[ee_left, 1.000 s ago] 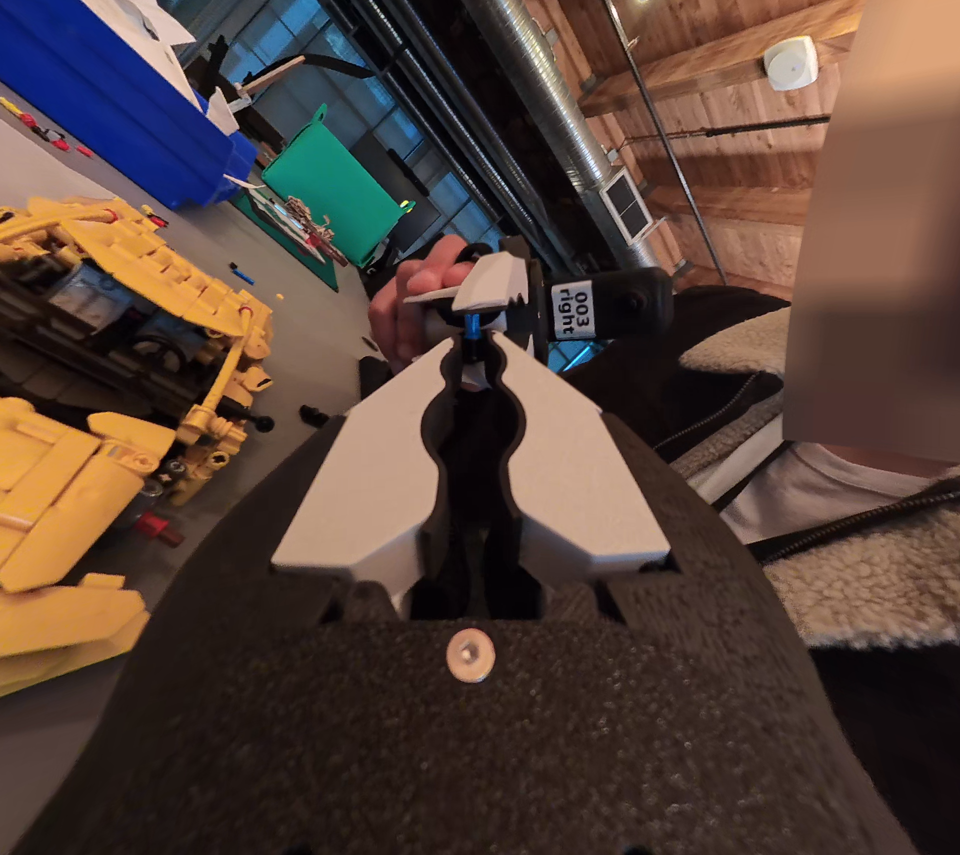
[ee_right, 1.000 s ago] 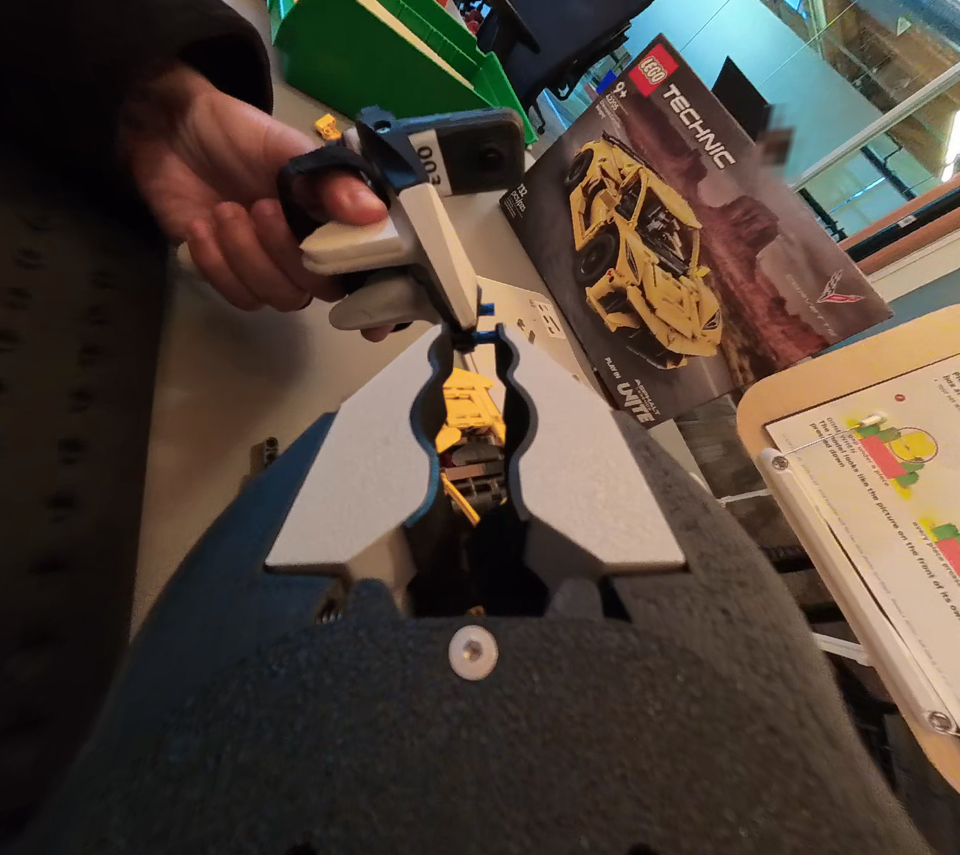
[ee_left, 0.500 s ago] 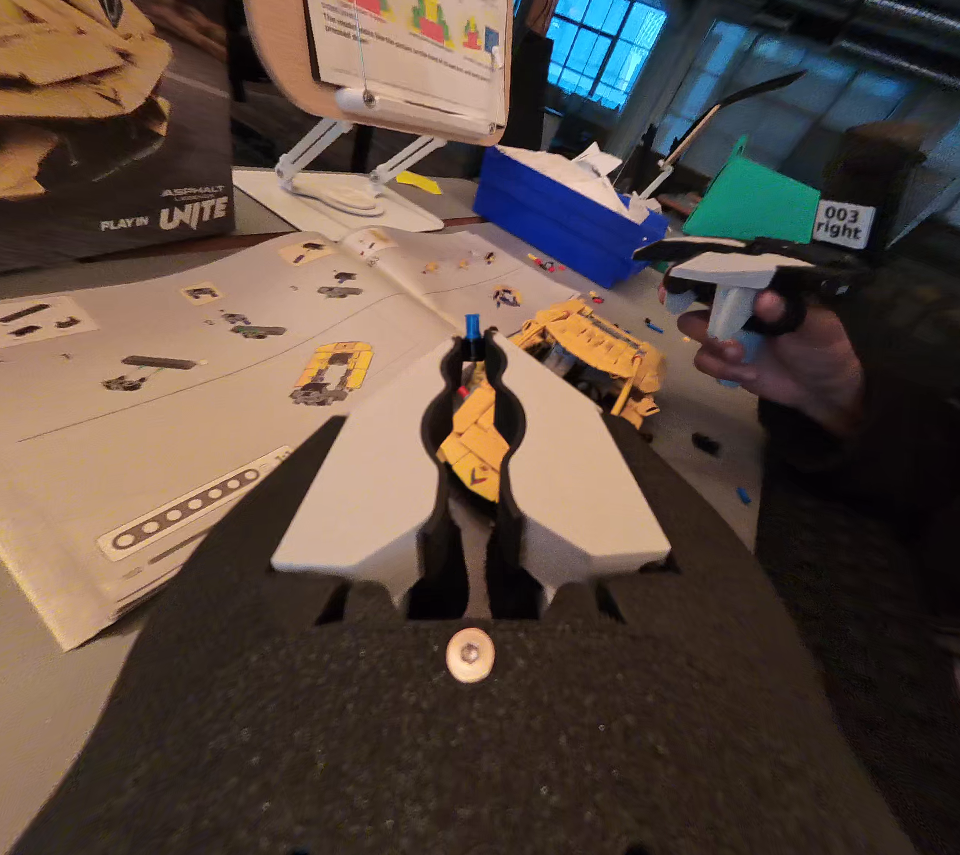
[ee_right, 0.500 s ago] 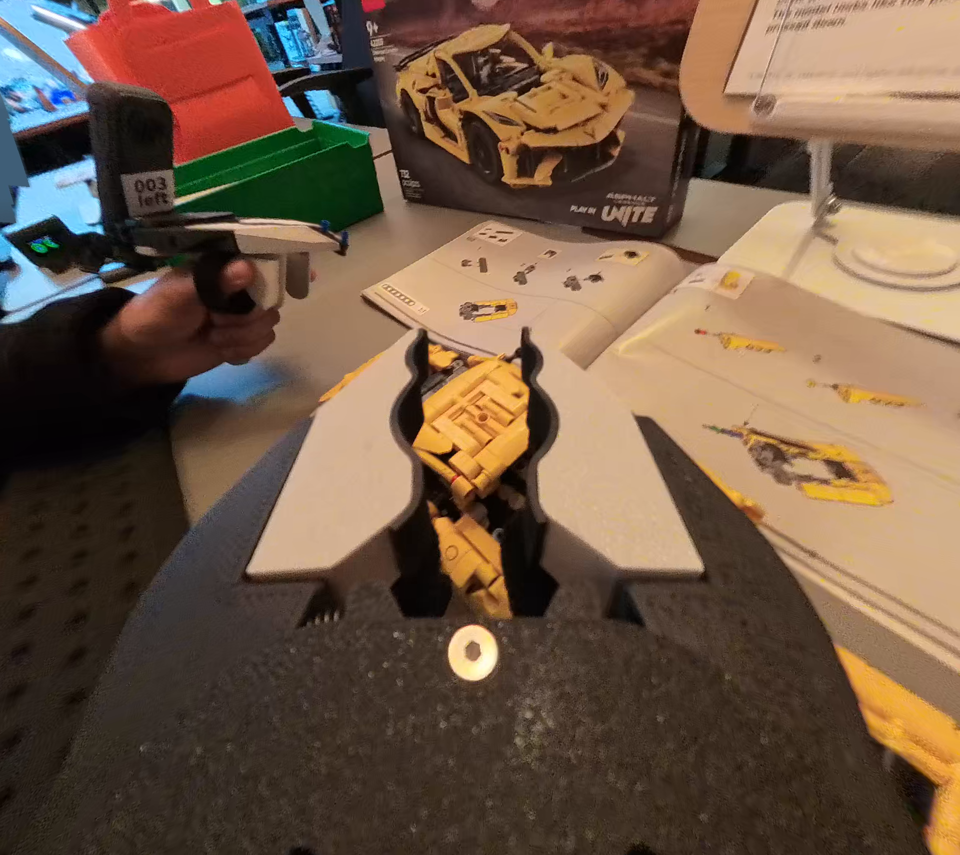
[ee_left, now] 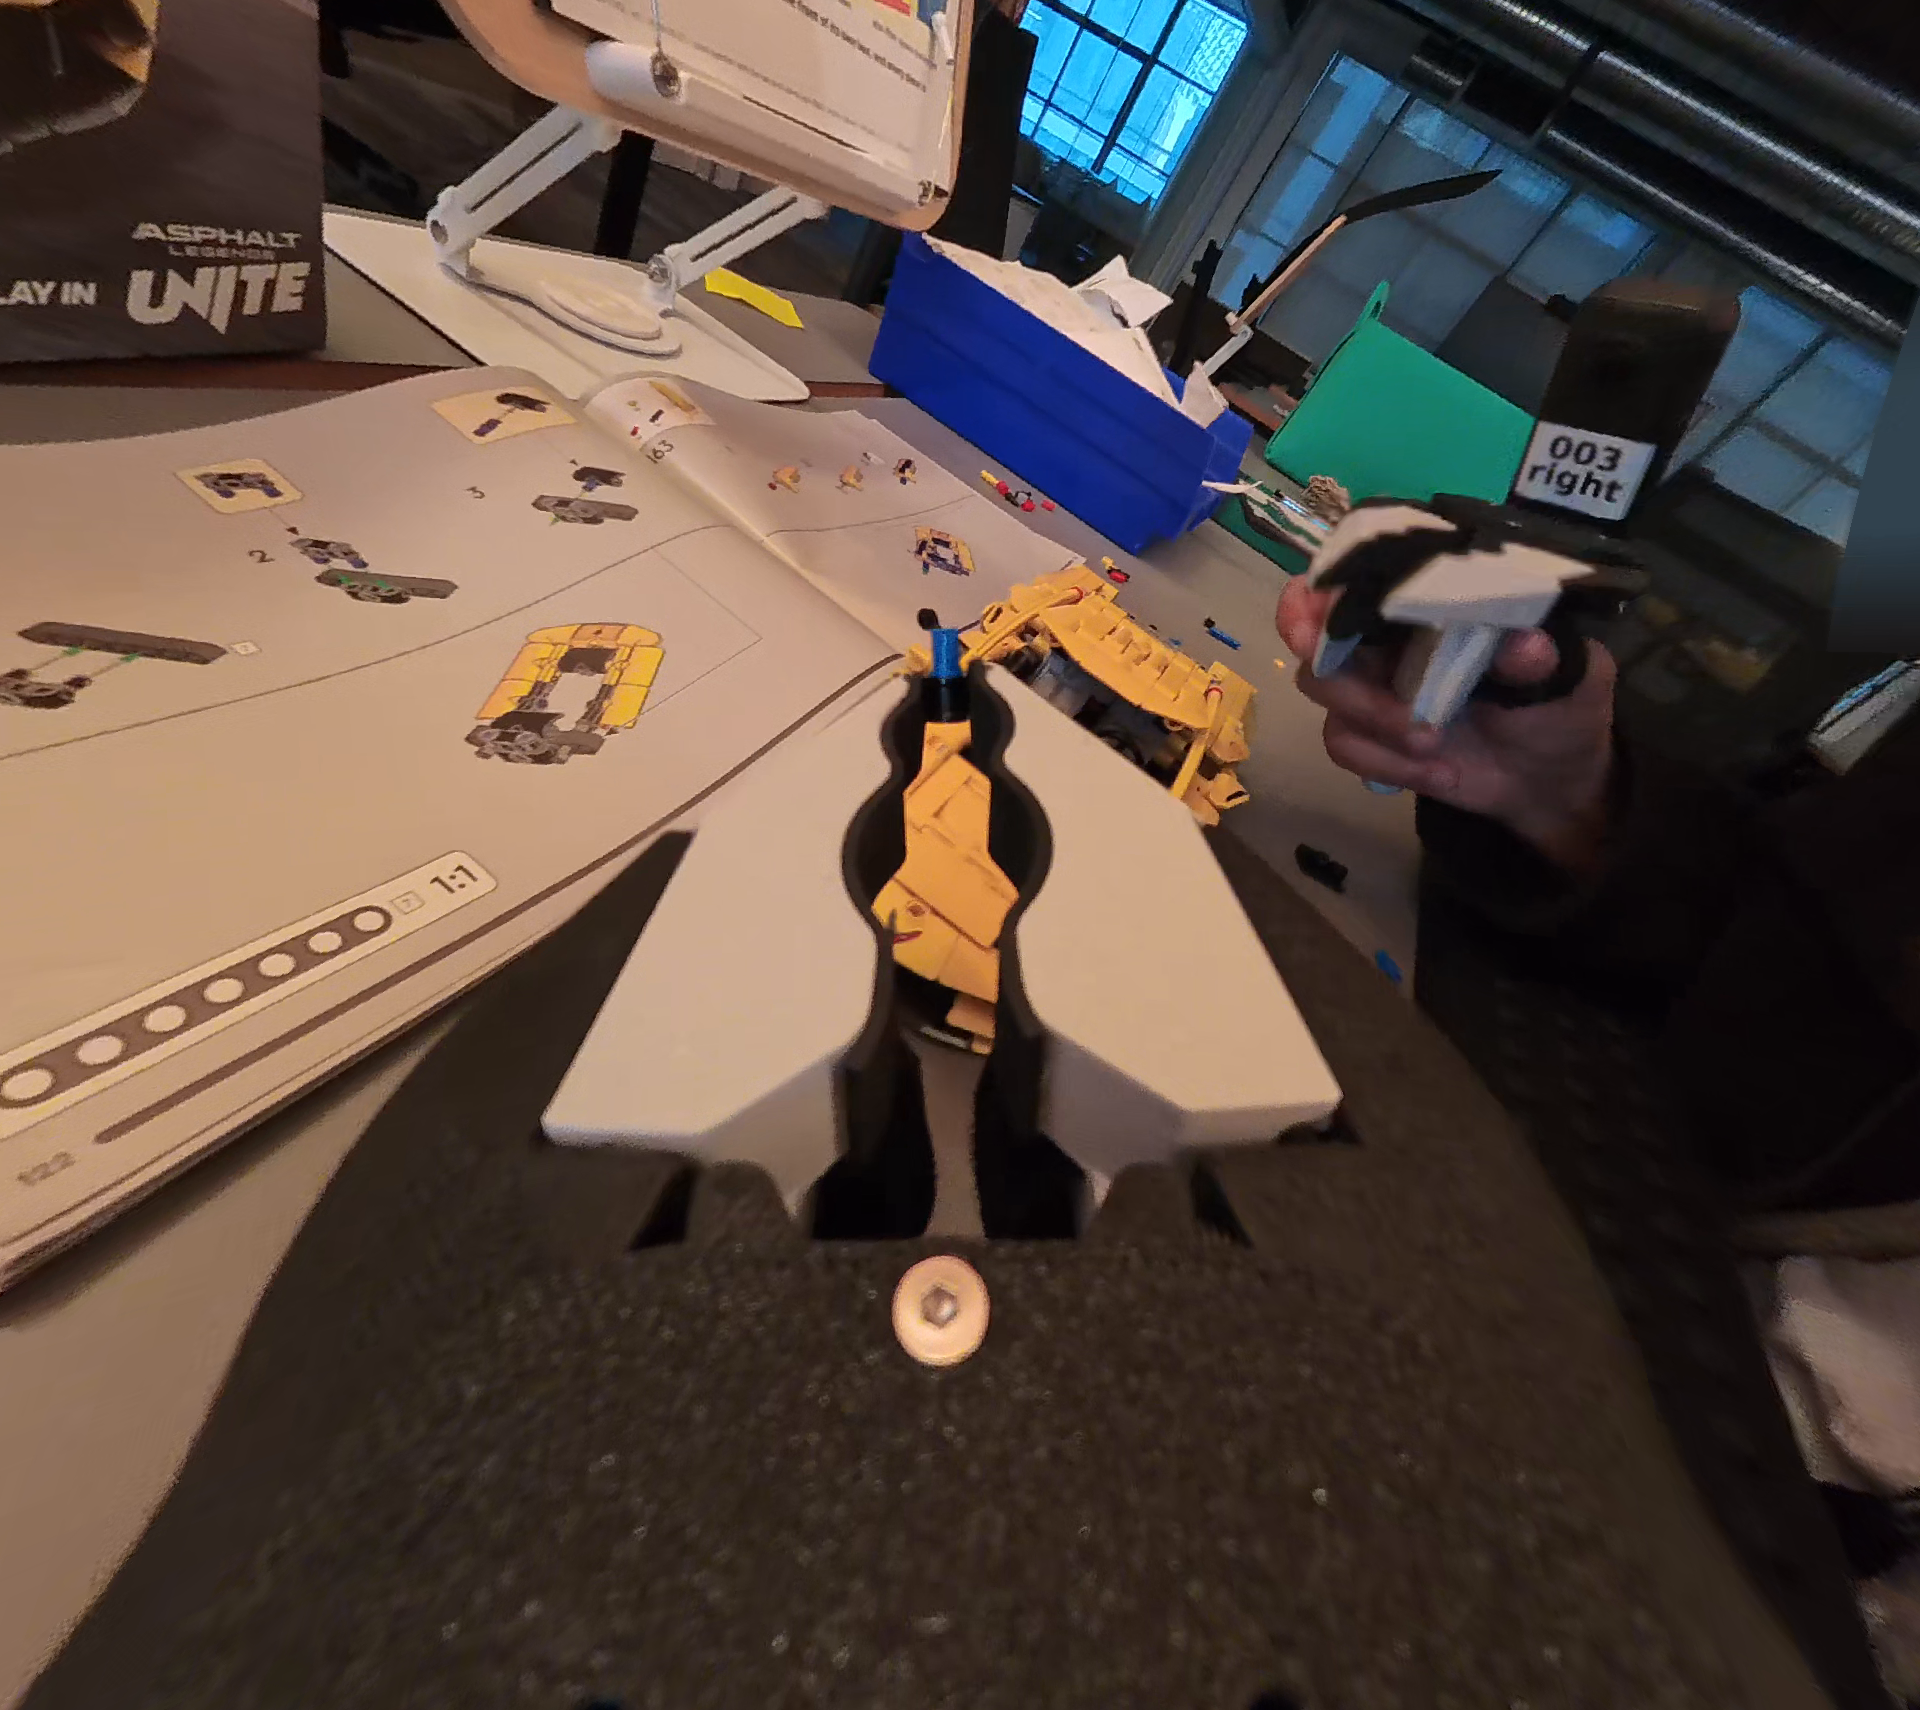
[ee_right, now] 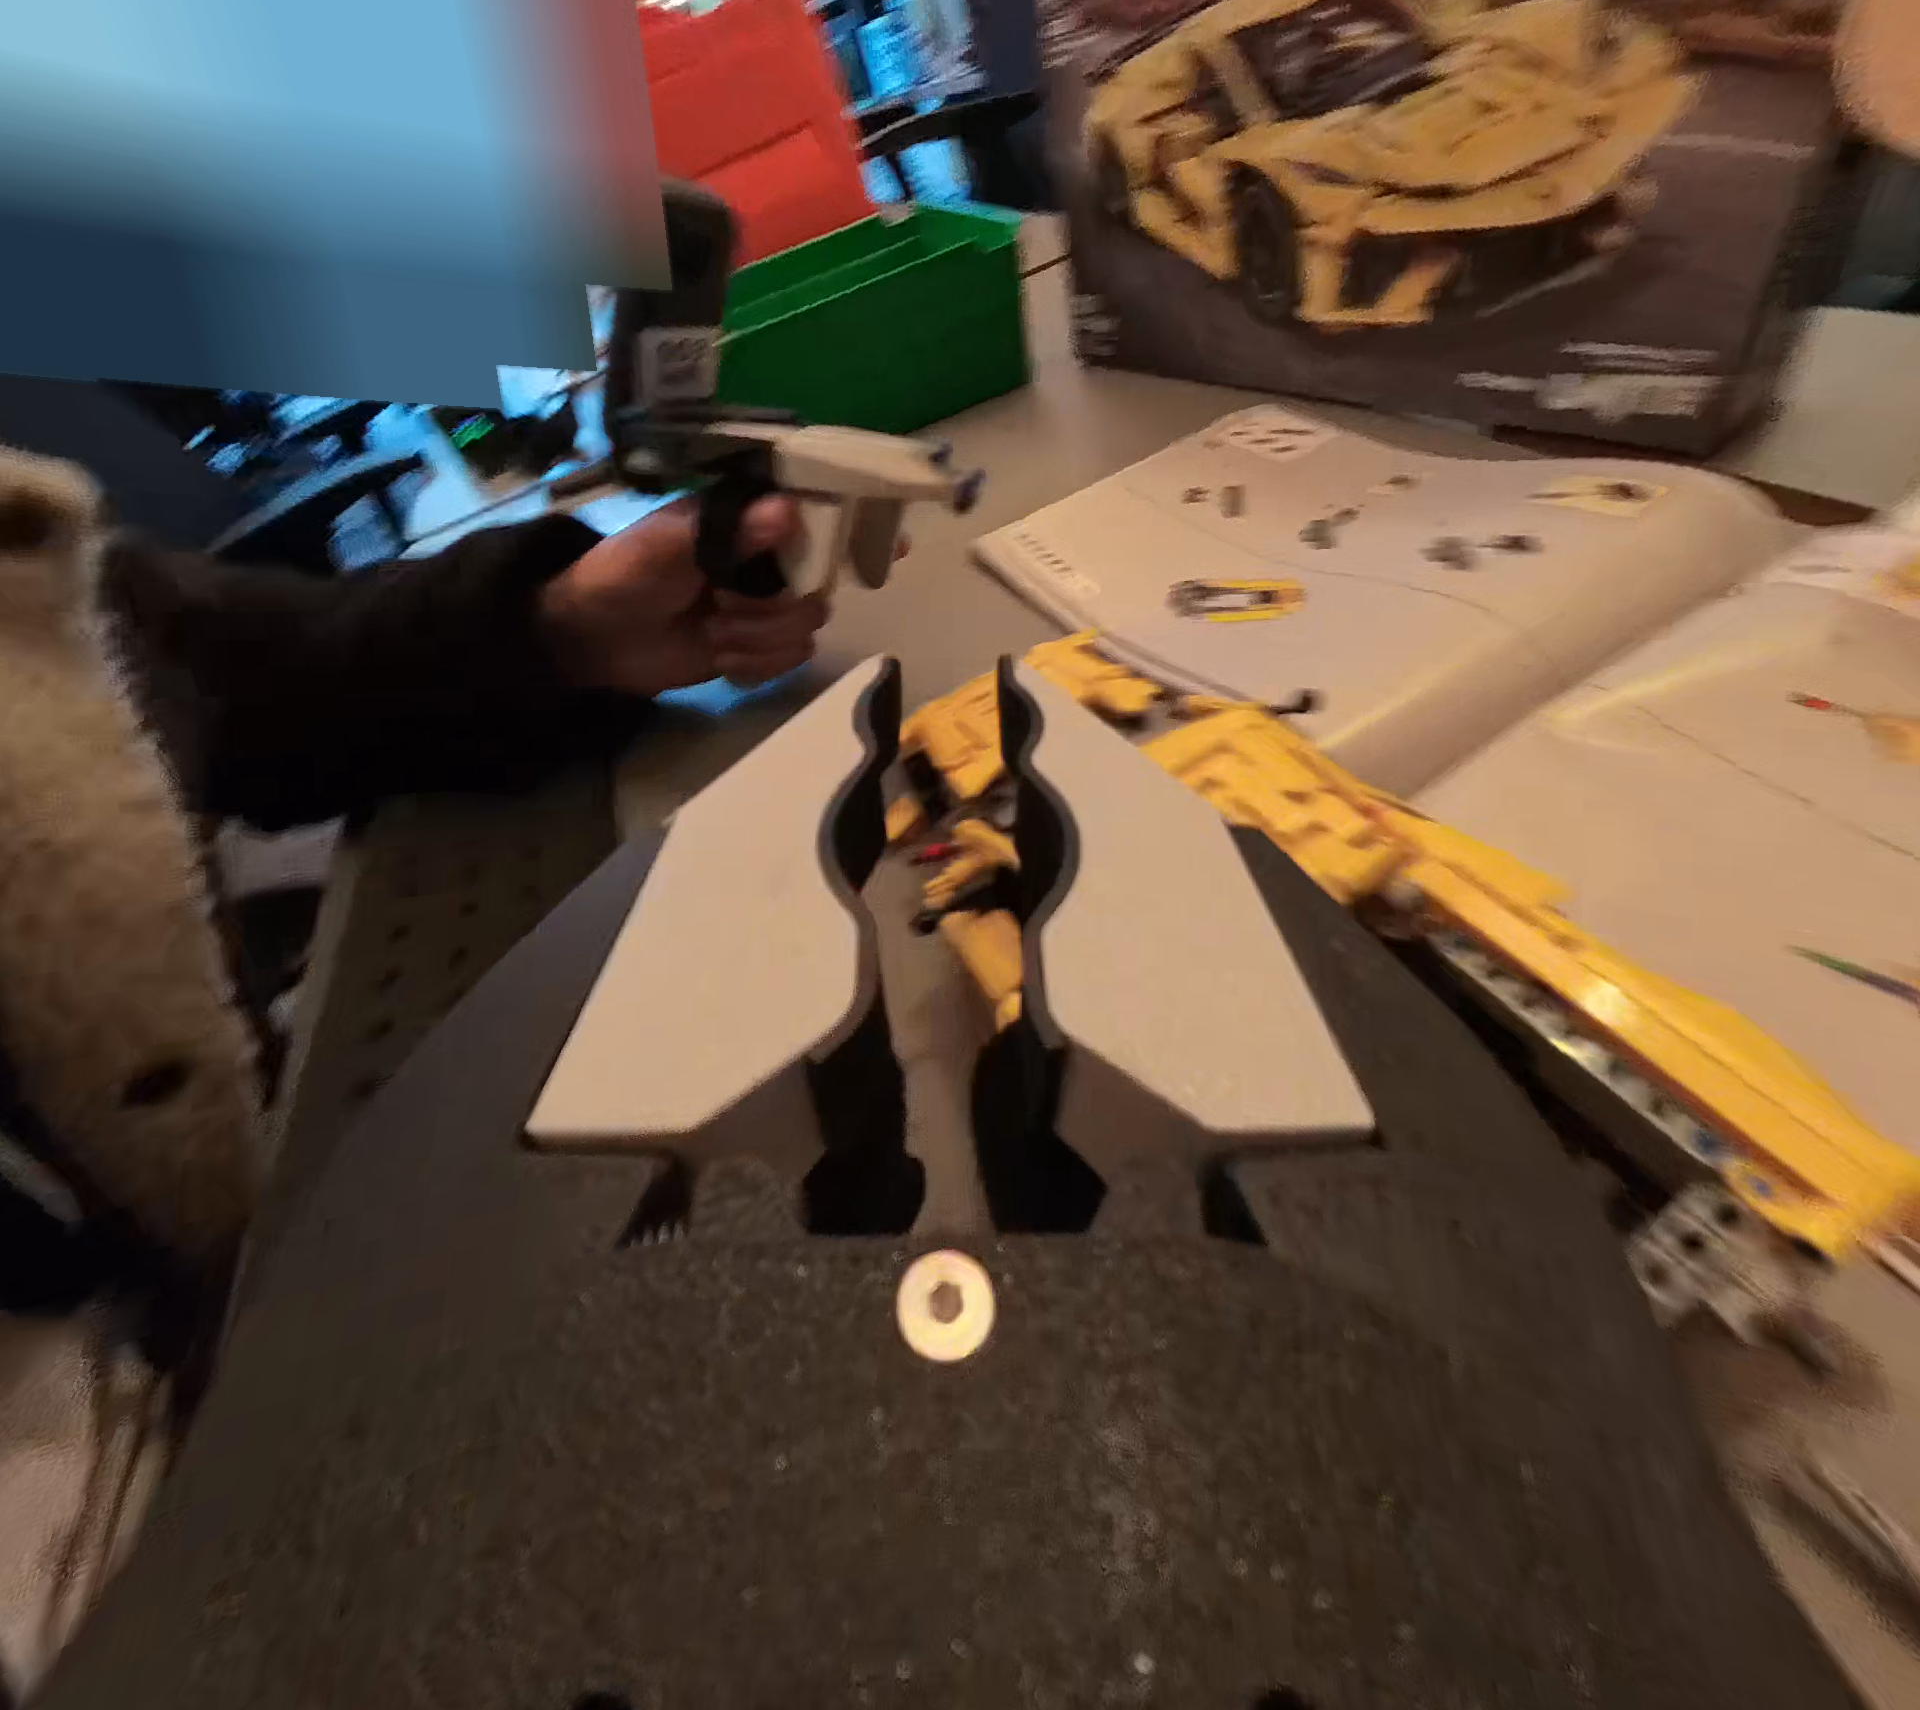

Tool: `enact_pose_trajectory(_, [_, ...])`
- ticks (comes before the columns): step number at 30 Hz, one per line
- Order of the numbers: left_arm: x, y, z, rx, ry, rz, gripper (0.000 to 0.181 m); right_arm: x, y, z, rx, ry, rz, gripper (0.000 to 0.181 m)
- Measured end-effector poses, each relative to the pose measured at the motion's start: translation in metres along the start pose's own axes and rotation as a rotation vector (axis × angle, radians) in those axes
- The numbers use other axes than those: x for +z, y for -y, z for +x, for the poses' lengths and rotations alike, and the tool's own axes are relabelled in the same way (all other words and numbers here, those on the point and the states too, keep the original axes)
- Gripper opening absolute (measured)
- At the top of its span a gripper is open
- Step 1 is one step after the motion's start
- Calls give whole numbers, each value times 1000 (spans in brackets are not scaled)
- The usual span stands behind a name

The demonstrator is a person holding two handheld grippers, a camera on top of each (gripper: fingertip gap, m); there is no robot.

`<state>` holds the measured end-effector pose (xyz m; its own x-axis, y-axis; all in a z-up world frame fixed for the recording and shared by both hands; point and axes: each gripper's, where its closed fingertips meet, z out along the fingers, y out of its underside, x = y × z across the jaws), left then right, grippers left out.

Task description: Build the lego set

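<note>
Left wrist view: left gripper point(ee_left: 948, 673) clamped on blue pin point(ee_left: 944, 654), yellow car model point(ee_left: 1117, 684) just beyond; right gripper point(ee_right: 948, 673) parted, empty.

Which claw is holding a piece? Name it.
The left claw: its tips pinch a small blue Lego pin. The right claw is open, nothing between its fingers, only the yellow Lego car on the table beyond.

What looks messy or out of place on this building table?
Small loose pieces lie scattered on the table beside the blue bin, not sorted into it. The yellow car sits in separate, unfinished sections.
</note>
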<state>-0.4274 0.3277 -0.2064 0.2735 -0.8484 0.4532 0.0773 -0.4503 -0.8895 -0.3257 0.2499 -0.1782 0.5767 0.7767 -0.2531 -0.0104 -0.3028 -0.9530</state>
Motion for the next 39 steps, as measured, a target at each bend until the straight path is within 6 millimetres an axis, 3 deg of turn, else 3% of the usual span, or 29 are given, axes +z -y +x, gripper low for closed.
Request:
enact_pose_trajectory(3, [2,-1,22,-12,-124,-10,7,14,-30,-42,-109,162,-165,18])
enact_pose_trajectory(6, [2,-3,73,18,-351,-16,7,24,-56,-53,-229,160,-277,21])
enact_pose_trajectory(9, [0,-6,109,-7,-509,-11,7,27,-42,-61,-258,154,-196,18])
enact_pose_trajectory(12, [-2,-9,125,21,-566,-20,7,30,-22,-72,-189,174,-83,13])
enact_pose_trajectory(14, [-2,-10,130,68,-563,-13,7,33,-21,-87,-93,253,-62,14])
enact_pose_trajectory(19, [1,-23,141,252,-532,-43,7,33,-12,-84,-19,255,-14,23])
enact_pose_trajectory(24, [1,-24,143,371,-505,-10,7,26,-7,-88,55,326,6,26])
enact_pose_trajectory(30, [4,-28,133,533,-408,-14,7,12,13,-81,262,429,114,13])
enact_pose_trajectory(34, [6,-29,132,616,-358,-5,7,17,5,-62,327,351,79,16])
enact_pose_trajectory(39, [6,-27,130,620,-345,3,7,25,-4,-79,313,405,9,27])
